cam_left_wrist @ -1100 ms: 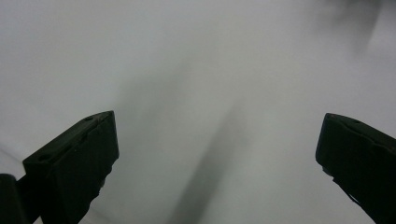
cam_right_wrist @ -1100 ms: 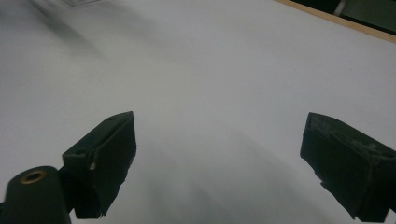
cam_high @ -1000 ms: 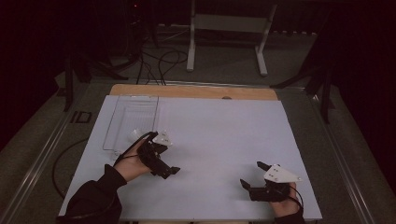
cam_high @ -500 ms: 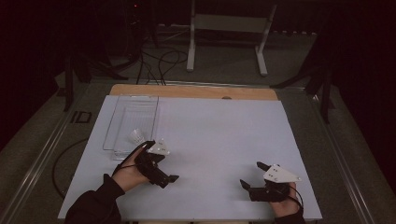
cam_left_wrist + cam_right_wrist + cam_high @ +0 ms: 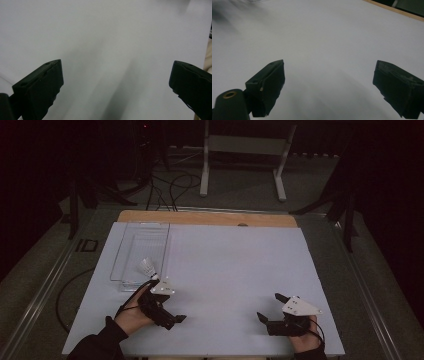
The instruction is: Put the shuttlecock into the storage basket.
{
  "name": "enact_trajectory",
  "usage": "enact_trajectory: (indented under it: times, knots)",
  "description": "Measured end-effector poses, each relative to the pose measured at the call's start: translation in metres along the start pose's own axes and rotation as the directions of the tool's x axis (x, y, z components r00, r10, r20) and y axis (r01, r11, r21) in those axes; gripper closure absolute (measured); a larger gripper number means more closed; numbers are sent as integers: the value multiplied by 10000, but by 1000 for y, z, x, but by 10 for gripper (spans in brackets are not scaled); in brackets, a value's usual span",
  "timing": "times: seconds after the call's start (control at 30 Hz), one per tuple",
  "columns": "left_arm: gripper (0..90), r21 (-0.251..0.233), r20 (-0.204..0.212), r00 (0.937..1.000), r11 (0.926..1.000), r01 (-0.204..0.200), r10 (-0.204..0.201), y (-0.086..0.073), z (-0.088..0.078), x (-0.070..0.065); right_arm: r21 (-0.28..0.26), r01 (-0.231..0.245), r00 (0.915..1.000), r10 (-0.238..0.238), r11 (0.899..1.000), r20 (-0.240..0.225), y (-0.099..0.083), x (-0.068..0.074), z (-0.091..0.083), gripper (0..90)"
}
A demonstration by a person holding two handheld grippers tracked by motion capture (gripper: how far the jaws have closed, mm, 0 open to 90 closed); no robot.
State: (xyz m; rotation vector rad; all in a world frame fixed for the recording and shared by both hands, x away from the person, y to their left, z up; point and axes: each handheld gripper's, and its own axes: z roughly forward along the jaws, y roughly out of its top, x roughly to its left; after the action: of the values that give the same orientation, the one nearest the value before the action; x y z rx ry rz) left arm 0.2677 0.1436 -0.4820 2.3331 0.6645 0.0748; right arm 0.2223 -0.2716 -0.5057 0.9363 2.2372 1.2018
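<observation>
A white table (image 5: 240,270) with a wooden far edge carries 1 clear tray (image 5: 142,252) at its left.

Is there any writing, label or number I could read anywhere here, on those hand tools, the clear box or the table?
None can be read.
Left gripper and right gripper: plain black, no marks visible.
Clear tray: no label visible.
White shuttlecock in the tray: too small to tell.
Table sheet: blank.

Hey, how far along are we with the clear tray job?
Done, it seems: a small white object lies in the clear tray. In hand: nothing; the left gripper and right gripper are open, empty, above the white table. Left: likely nothing more.
</observation>
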Motion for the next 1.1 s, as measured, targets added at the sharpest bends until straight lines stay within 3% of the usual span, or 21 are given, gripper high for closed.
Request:
enact_trajectory:
  times: [0.6, 0.77, 1.1]
  knots:
    - [1, -278, -507, 9978, 9988, 402, -416, -38, -8, -9, 49, -24, 10000, 24, 10000, -16, 0, 1, 0, 105]
    - [1, -322, -836, 9950, 9981, 524, -550, -48, -12, -8, 59, -10, 10000, 10, 10000, -29, 0, 0, 1, 105]
    - [1, -851, -1201, 9856, 9904, 1089, -1187, -62, -21, -5, 36, 0, 10000, 0, 10000, 7, 0, -1, 1, 105]
